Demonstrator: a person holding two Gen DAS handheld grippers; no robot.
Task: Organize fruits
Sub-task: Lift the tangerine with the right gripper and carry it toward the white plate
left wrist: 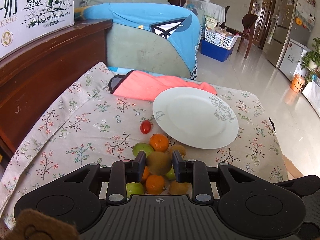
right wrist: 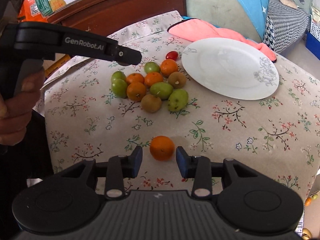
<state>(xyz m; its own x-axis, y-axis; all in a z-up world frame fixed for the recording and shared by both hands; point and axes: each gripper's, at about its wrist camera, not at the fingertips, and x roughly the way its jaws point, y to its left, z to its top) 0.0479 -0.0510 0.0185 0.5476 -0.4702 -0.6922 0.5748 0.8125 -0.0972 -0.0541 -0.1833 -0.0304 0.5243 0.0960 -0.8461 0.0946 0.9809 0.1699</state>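
Observation:
A pile of oranges, green fruits and brown kiwis lies on the flowered tablecloth, left of a white plate. A red cherry tomato lies behind the pile. My left gripper hovers over the pile with a brown kiwi held between its fingers, above the fruit below. It shows as a black arm in the right wrist view. My right gripper is open, its fingers on either side of a lone orange on the cloth without touching it.
A pink cloth lies behind the plate. A dark wooden cabinet with a milk carton stands at the left. A sofa with a blue blanket is behind the table. The table's right edge drops to a tiled floor.

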